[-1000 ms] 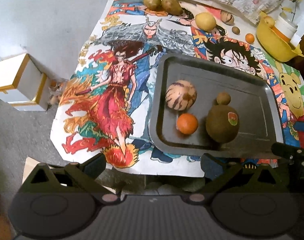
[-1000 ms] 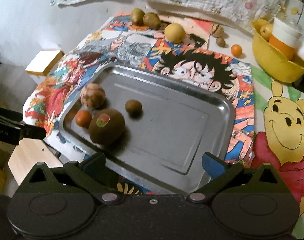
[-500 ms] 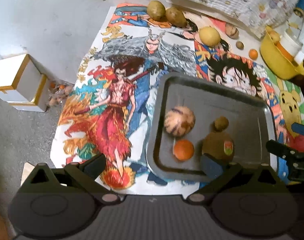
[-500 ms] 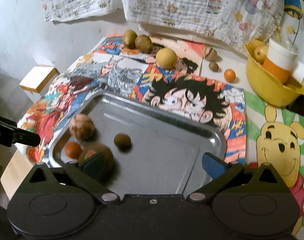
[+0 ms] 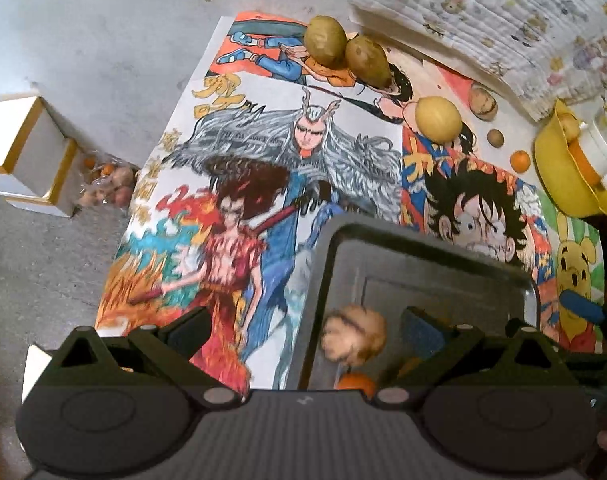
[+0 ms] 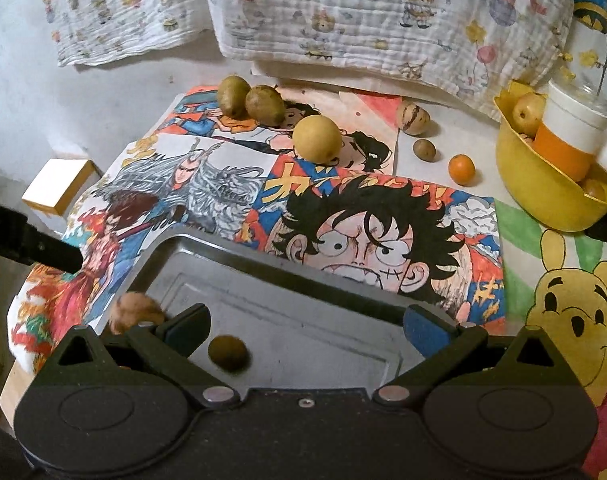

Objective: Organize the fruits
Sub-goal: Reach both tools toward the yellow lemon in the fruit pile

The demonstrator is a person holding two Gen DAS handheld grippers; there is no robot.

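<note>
Brown kiwi (image 6: 227, 353) between right claw (image 6: 307, 330) fingers (untouched)

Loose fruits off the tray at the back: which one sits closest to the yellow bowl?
The small orange one. It lies on bare table just left of the yellow bowl; the small brown fruit and the striped one sit further off.

A home: nursery blankets (image 6: 383, 12) (cartoon mats (image 6: 383, 232)).
</note>
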